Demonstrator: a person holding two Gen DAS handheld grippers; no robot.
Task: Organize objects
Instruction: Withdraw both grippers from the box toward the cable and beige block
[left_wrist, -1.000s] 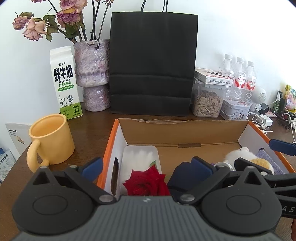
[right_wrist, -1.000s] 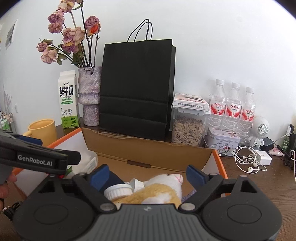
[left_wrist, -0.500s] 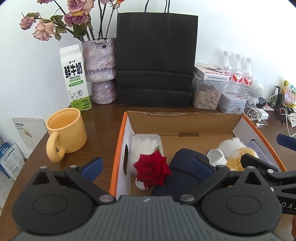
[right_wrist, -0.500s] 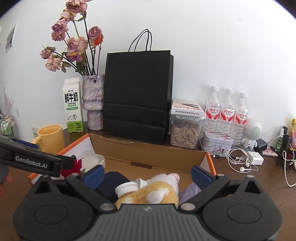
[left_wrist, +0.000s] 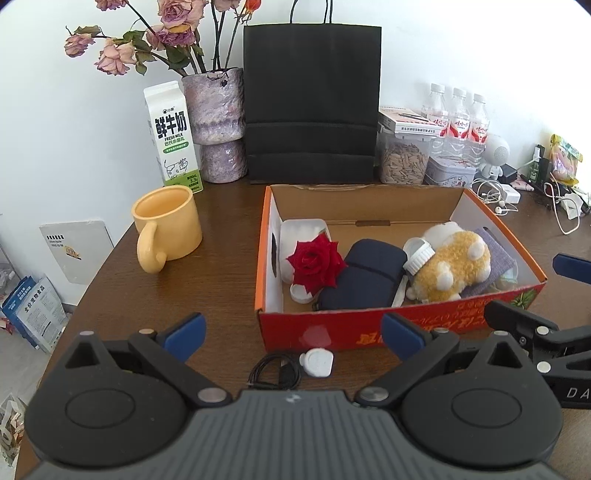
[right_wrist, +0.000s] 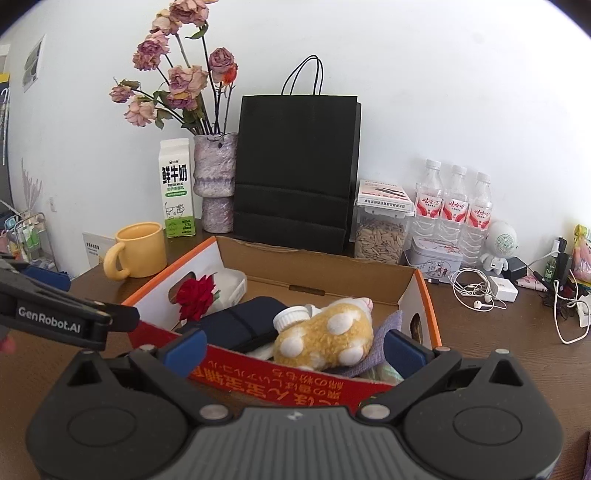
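Note:
An open orange cardboard box (left_wrist: 369, 328) (right_wrist: 280, 380) sits on the brown table. In it lie a red rose (left_wrist: 316, 264) (right_wrist: 195, 295), a white case (left_wrist: 301, 230), a navy pouch (left_wrist: 364, 278) (right_wrist: 240, 325), a white-capped bottle (left_wrist: 419, 254) and a yellow plush toy (left_wrist: 450, 267) (right_wrist: 328, 332) on a purple cloth (left_wrist: 498, 258). My left gripper (left_wrist: 293, 334) is open and empty, in front of the box. My right gripper (right_wrist: 293, 347) is open and empty, at the box's front wall. A small white charger (left_wrist: 316, 362) with a black cable (left_wrist: 273, 374) lies before the box.
A yellow mug (left_wrist: 168, 225) stands left of the box. Behind are a milk carton (left_wrist: 173, 138), a vase of dried roses (left_wrist: 218, 125), a black paper bag (left_wrist: 312, 99), a seed jar (left_wrist: 404, 158), three water bottles (left_wrist: 458, 122), a tin and tangled cables (right_wrist: 480, 291) at right.
Both grippers have pulled back and up from over the box; the whole box and the table in front now show. Both stay open and empty.

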